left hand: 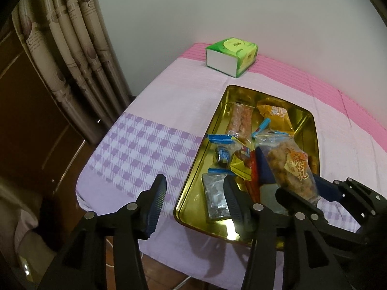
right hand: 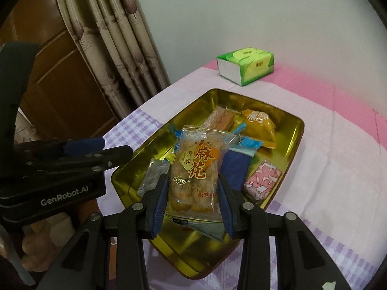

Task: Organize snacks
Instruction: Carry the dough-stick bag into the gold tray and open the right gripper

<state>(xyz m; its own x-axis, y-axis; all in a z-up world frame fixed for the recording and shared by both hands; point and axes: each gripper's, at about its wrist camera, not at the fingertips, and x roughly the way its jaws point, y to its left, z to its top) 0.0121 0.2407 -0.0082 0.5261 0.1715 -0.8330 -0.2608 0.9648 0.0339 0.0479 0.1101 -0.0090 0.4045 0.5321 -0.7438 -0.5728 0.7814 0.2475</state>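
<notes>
A gold tin tray (left hand: 205, 149) (right hand: 292, 142) on the cloth-covered table holds several wrapped snacks. My right gripper (right hand: 193, 193) is shut on a clear packet of fried dough twists (right hand: 196, 166) with an orange label and holds it upright above the tray's near end; the packet also shows in the left wrist view (left hand: 290, 166). My left gripper (left hand: 196, 193) is open and empty, straddling the tray's near left rim above a silver packet (left hand: 215, 193). In the tray lie an orange packet (right hand: 260, 125), a pink-patterned packet (right hand: 262, 181) and blue-ended wrappers (left hand: 220, 139).
A green tissue pack (left hand: 231, 55) (right hand: 245, 65) stands at the table's far end by the white wall. Curtains (left hand: 72, 48) and a wooden door (right hand: 60, 77) are to the left. The table's left edge (left hand: 101, 145) drops to the floor.
</notes>
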